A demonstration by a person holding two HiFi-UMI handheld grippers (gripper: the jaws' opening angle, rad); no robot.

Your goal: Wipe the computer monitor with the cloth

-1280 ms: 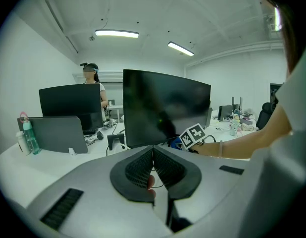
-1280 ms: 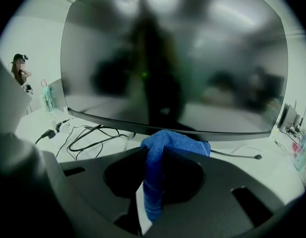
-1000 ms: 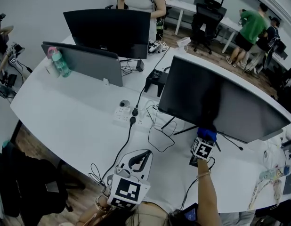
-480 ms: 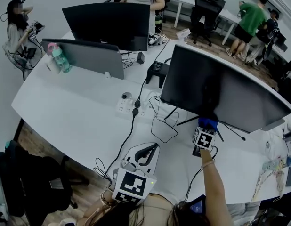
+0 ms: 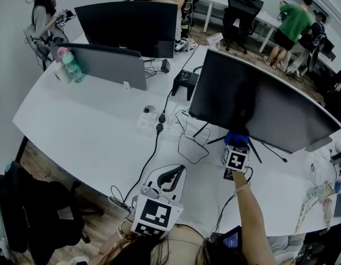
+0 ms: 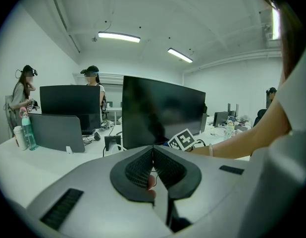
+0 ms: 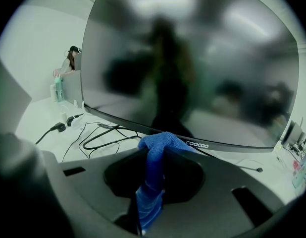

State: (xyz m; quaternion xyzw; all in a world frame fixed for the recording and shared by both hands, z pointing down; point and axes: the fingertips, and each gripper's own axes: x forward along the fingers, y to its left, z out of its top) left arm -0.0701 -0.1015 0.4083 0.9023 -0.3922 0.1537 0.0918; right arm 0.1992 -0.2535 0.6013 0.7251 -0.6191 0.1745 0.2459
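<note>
A wide dark curved monitor (image 5: 259, 106) stands on the white desk at right in the head view and fills the right gripper view (image 7: 192, 63). My right gripper (image 5: 236, 145) is shut on a blue cloth (image 7: 155, 150), whose bunched tip (image 5: 237, 139) sits at the monitor's lower edge near the stand. My left gripper (image 5: 169, 182) hangs low over the desk's near edge, well left of the monitor. Its jaws are closed together with nothing between them (image 6: 153, 152).
Two more monitors (image 5: 129, 26) stand at the back left beside a pink-capped bottle (image 5: 70, 65). A power strip (image 5: 151, 126) and black cables (image 5: 187, 145) lie in front of the curved monitor. Small items (image 5: 325, 195) clutter the desk's right end. People stand behind the desk.
My right gripper with the blue cloth has slid slightly left and up along the monitor's lower edge. The left gripper has barely shifted. The head view has tilted a little.
</note>
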